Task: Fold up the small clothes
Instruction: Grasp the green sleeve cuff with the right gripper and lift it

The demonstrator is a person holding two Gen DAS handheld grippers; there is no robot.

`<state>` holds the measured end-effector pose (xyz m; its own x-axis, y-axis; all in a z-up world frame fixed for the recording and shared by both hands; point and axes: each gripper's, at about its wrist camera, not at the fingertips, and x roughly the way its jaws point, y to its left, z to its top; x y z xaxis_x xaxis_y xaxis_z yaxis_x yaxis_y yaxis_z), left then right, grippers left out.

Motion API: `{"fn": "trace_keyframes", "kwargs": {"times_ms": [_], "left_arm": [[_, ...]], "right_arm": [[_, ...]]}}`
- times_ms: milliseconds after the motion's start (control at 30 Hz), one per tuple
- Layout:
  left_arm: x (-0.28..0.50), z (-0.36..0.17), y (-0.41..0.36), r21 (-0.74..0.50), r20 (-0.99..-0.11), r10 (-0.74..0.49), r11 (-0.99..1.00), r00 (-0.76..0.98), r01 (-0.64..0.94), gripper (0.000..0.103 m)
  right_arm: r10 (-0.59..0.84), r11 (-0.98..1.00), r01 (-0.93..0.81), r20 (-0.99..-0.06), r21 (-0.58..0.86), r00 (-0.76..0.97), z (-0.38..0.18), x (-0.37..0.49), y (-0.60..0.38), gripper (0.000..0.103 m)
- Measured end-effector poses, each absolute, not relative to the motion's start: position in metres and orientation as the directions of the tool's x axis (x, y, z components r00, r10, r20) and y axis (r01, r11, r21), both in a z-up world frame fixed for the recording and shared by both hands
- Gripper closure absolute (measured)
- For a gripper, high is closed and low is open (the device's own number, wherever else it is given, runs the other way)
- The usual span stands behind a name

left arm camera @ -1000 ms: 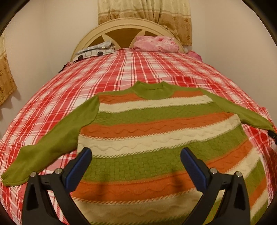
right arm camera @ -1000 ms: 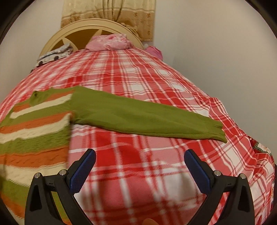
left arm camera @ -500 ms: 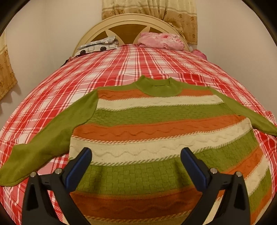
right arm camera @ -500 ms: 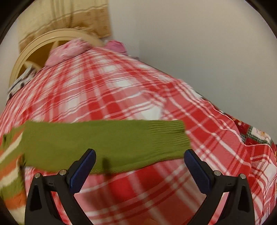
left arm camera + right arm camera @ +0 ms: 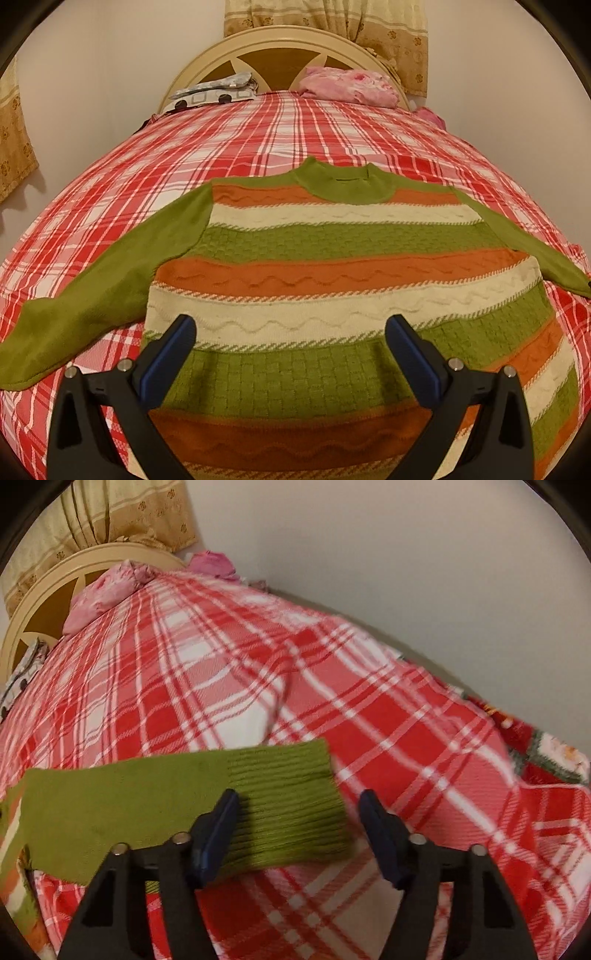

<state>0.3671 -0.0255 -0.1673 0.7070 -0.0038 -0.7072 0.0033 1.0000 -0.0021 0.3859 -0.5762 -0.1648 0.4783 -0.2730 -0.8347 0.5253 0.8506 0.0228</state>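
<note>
Under my left gripper (image 5: 291,354), jaws wide apart and holding nothing, the sweater (image 5: 332,280) lies flat and face up on the bed (image 5: 258,136), hem nearest me, collar toward 12 o'clock. No fold is made yet: both sleeves are spread out, one running to 8 o'clock, the other to 3 o'clock, so I judge the task barely begun, with sleeves and body all left to fold.

On the other side my right gripper (image 5: 299,812) has its jaws closing around the cuff (image 5: 291,801) of the right sleeve; the ribbed end sits between them, the left pad at its edge, the right pad not yet on the cloth, so nothing is clamped. Beyond it the plaid blanket runs off to the headboard (image 5: 280,44) and a pink pillow (image 5: 351,85) at 12 o'clock.

A second ago that gripper stood fully wide over bare blanket, the sleeve well ahead of it; it has since swung across to the cuff and rolled. The left view has hardly changed, only slightly nearer the sweater.
</note>
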Motion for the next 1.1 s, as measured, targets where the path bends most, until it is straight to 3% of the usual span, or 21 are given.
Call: {"fn": "trace_keyframes", "kwargs": {"times_ms": [33,133,200,1100], "left_arm": [[0.367,-0.167,-0.024,-0.009,-0.708,-0.009,1.0,0.706,0.004,0.0],[0.365,-0.166,-0.024,-0.026,-0.711,-0.022,1.0,0.703,0.005,0.0],[0.363,-0.163,-0.023,-0.035,-0.709,-0.029,0.999,0.705,0.006,0.0],[0.334,-0.144,0.024,-0.104,-0.672,-0.056,0.994,0.738,-0.018,0.0]], "right_arm": [[-0.277,0.855,0.518,-0.833,0.013,0.478,-0.166,0.388,-0.574,0.041],[-0.25,0.868,0.496,-0.834,0.032,0.491,-0.165,0.391,-0.572,0.061],[-0.213,0.878,0.475,-0.832,0.067,0.512,-0.162,0.393,-0.571,0.088],[-0.049,0.99,0.122,-0.645,0.068,0.762,-0.023,0.441,-0.394,0.093]]}}
